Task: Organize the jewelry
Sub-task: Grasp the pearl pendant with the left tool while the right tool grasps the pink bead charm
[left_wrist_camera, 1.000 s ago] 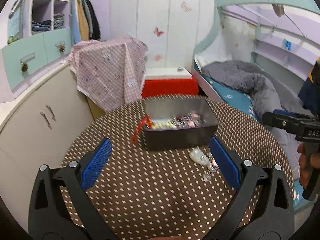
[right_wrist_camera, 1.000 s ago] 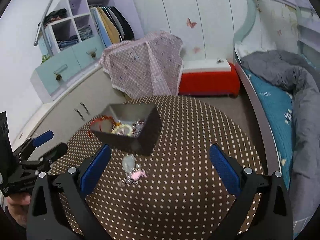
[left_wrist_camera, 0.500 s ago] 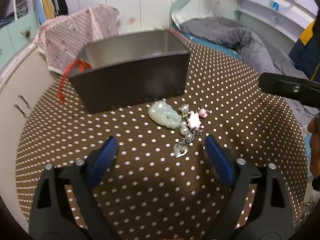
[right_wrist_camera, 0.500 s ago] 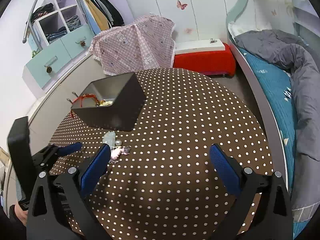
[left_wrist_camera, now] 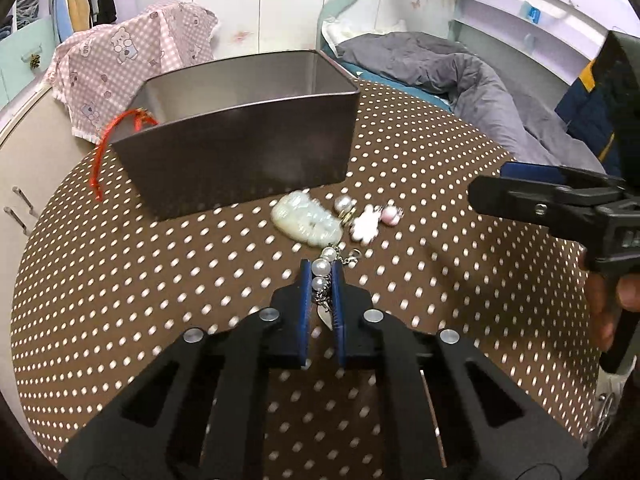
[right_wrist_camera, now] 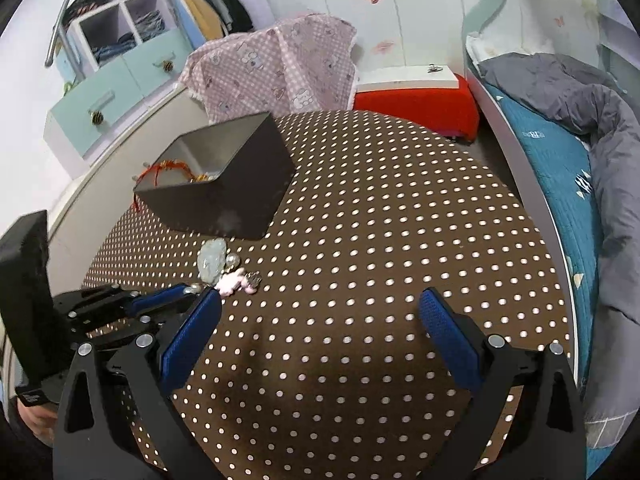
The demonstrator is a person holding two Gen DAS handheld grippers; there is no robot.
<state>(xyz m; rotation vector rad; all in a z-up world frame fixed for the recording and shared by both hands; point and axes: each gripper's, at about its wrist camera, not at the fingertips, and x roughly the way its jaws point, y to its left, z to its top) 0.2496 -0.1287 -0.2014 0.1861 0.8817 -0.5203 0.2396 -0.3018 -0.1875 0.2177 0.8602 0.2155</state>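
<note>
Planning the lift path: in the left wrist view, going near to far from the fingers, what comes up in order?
left gripper shut on the pearl chain → jade pendant → dark box → pink checked cloth.

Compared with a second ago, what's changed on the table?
The left gripper came forward and down to the bracelet and shut on its pearl end. The right gripper dropped lower, jaws open, holding nothing. The box, the red cord over its rim and the jade charm lie where they were.
</note>
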